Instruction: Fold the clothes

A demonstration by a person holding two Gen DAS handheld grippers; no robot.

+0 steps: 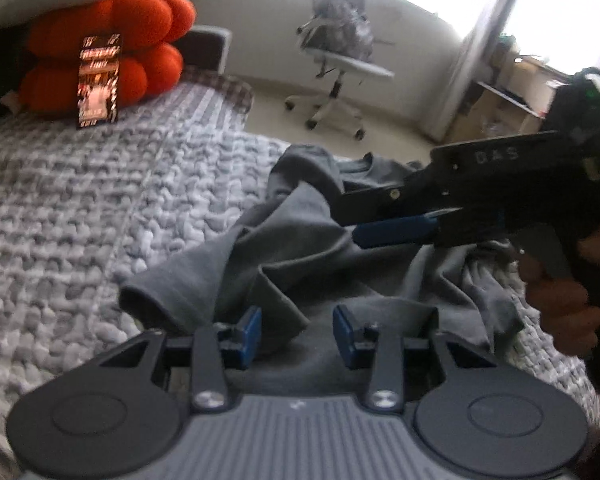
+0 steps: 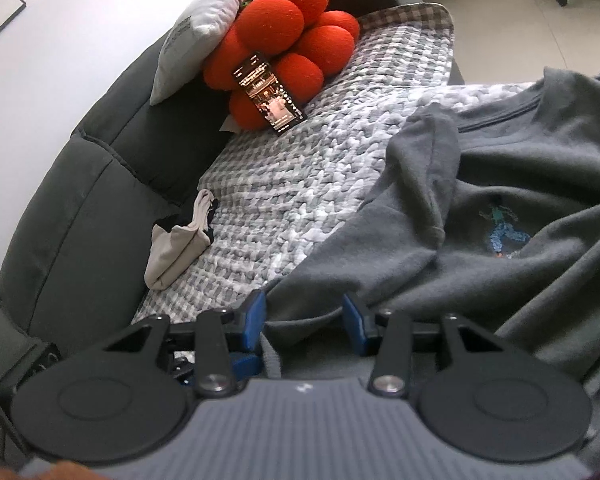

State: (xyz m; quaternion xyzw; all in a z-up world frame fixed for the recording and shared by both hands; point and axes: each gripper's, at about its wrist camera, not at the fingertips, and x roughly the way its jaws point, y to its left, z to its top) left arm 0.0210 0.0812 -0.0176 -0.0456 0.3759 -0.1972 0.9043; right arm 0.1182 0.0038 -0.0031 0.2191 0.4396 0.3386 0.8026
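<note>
1. Sweatshirt (image 1: 300, 248), grey and rumpled, lies on the knitted grey-and-white blanket (image 1: 100, 208) that covers the sofa; one sleeve cuff (image 1: 140, 300) trails off to the left in the left wrist view.
2. Left claw (image 1: 296, 334) sits low over the near part of the sweatshirt, its blue pads apart with cloth lying in the gap; neither pad visibly presses on it.
3. Right claw (image 1: 356, 236) reaches in from the right side of the same view, above the garment's middle, gripped by a hand (image 1: 564, 304). In its own camera the right claw (image 2: 304, 324) has its pads apart, with a fold of grey fabric between them, not clearly pinched.
4. Small blue-green print (image 2: 504, 232) shows on the sweatshirt's chest, with the neckline (image 2: 500, 118) beyond.
5. Rolled socks (image 2: 176, 244) lie at the blanket's left edge against the dark sofa back (image 2: 80, 208).
6. Orange plush cushion (image 2: 284, 36) props up a phone (image 2: 268, 92), with a pale pillow (image 2: 204, 28) on top.
7. White office chair (image 1: 340, 64) stands on the pale floor near a bright window (image 1: 556, 24).
</note>
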